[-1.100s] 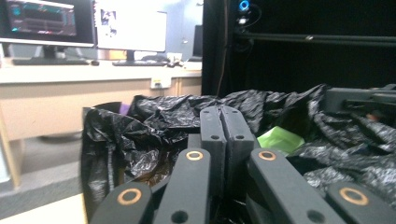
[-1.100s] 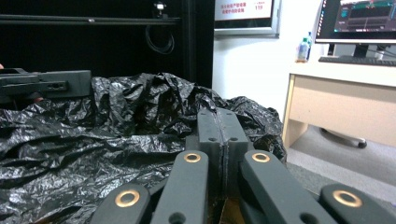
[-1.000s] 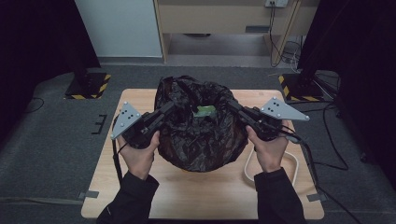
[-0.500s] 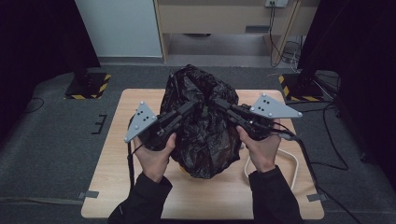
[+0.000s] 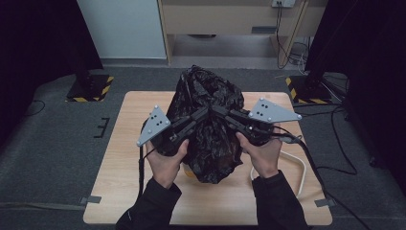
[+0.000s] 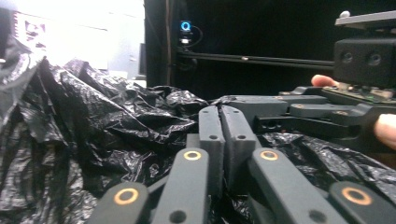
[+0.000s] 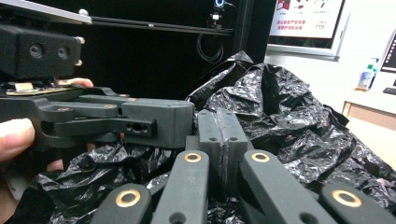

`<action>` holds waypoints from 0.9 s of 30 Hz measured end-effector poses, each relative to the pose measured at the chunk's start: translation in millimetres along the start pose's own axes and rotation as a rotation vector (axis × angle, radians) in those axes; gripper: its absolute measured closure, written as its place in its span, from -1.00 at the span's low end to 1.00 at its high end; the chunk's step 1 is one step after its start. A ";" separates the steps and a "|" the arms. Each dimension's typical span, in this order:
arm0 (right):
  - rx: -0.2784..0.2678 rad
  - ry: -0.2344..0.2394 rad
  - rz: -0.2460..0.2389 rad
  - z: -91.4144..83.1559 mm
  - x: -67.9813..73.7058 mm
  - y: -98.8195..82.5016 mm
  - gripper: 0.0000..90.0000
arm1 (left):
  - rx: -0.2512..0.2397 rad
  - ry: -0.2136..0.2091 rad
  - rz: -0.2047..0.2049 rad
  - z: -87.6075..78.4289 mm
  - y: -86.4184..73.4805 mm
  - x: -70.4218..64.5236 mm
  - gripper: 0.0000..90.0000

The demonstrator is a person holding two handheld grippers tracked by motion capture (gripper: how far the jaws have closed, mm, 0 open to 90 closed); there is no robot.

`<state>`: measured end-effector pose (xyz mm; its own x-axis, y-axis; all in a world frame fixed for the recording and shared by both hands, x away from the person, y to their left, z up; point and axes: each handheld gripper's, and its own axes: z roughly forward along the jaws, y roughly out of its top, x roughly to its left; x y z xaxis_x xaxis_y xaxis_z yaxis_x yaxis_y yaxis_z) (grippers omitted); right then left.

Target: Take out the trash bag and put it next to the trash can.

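Since the earlier frames both grippers have drawn inward and the bag's mouth has closed. Nearest us, the left gripper (image 5: 203, 114) and right gripper (image 5: 215, 109) meet at frame centre, each with jaws pressed together pinching film of the black bag (image 5: 210, 143), which stands mid-table (image 5: 119, 167). We judge the gathering step underway; next calls for twisting or knotting the gathered top.

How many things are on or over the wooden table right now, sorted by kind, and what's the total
Black plastic bag: 1
Handheld grippers: 2, the left gripper and the right gripper, both shut on the bag's gathered top
White cord loop: 1
Yellow object, mostly hidden under the bag: 1
Total: 5
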<state>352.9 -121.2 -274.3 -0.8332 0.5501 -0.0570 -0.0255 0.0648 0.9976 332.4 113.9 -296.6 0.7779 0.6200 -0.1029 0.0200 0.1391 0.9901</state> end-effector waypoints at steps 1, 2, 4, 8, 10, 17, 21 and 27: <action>0.001 0.000 -0.002 -0.1 -0.1 0.1 1.00 | 0.005 -0.007 0.000 0.3 -0.1 0.4 0.89; 0.002 0.001 -0.002 -0.2 -0.2 0.2 1.00 | 0.014 -0.018 -0.002 0.7 -0.5 0.9 0.81; 0.000 0.001 -0.001 -0.8 -0.9 0.5 1.00 | 0.026 -0.026 0.001 2.0 -0.9 0.9 0.73; -0.007 0.006 0.001 -0.6 -0.7 2.8 1.00 | 0.052 -0.019 0.041 5.3 -0.1 -3.2 0.61; -0.014 0.009 0.007 -0.7 -0.8 3.8 1.00 | 0.056 -0.018 0.046 7.0 -0.1 -4.3 0.59; -0.027 0.003 0.005 -4.2 -2.7 6.2 1.00 | 0.072 -0.022 0.082 7.9 0.4 -4.8 0.58; -0.028 0.001 -0.002 -3.8 -2.1 5.8 1.00 | 0.085 -0.017 0.099 9.9 0.8 -6.3 0.58; -0.052 -0.006 0.006 -5.6 -3.3 8.1 1.00 | 0.096 -0.016 0.113 9.7 1.1 -6.5 0.68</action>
<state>352.3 -127.2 -265.7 -0.8302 0.5551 -0.0512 -0.0494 0.0183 0.9986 333.4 102.6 -293.9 0.7883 0.6152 0.0106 -0.0089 -0.0059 0.9999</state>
